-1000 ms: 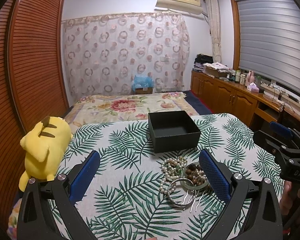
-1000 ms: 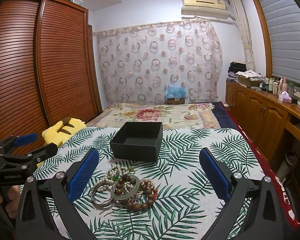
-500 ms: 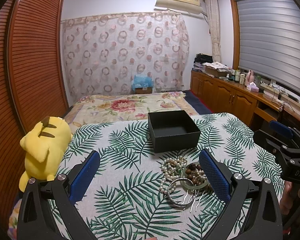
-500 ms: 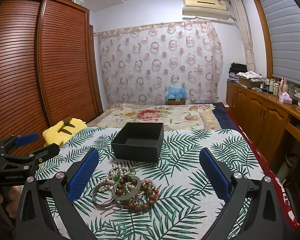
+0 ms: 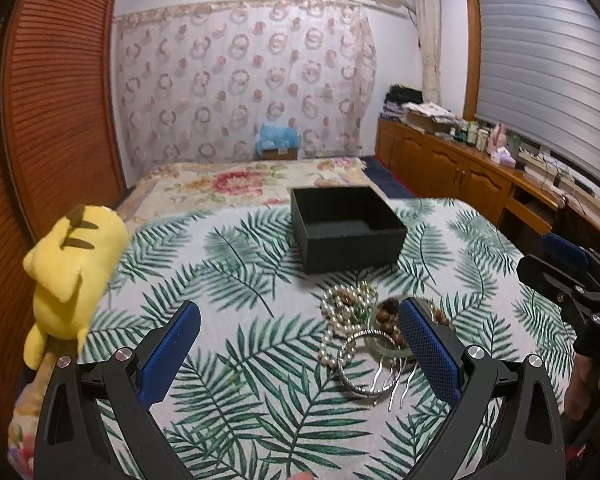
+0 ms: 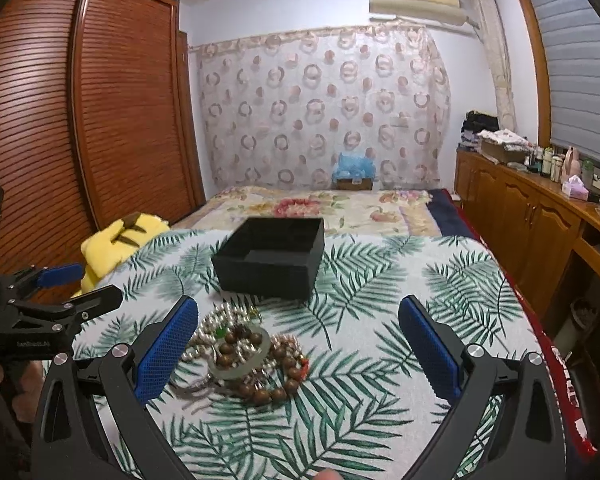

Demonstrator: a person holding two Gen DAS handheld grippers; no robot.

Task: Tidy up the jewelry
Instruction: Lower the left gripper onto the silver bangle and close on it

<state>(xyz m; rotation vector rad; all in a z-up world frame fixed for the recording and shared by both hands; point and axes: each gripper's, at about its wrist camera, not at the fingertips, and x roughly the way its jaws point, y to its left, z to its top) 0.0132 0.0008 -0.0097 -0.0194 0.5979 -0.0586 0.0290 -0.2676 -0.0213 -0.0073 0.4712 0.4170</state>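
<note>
Leaf-print worktop (image 5: pixel 228 264) in a bedroom, a black box (image 5: pixel 346 232) sitting open and empty.
Jewelry pile (image 6: pixel 244 348) is lying just before the box; left tongs (image 5: pixel 300 344) and right tongs (image 6: pixel 298 344) are both gaping wide, holding nothing.

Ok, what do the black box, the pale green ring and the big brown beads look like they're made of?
The square black open box looks like matte card or fabric-covered board: flat, no shine. The pale green ring-shaped bangle looks like jade or glass: translucent, smooth. The round brown bead string looks like polished wood: warm brown with a soft gloss. None is certain at this blur.
</note>
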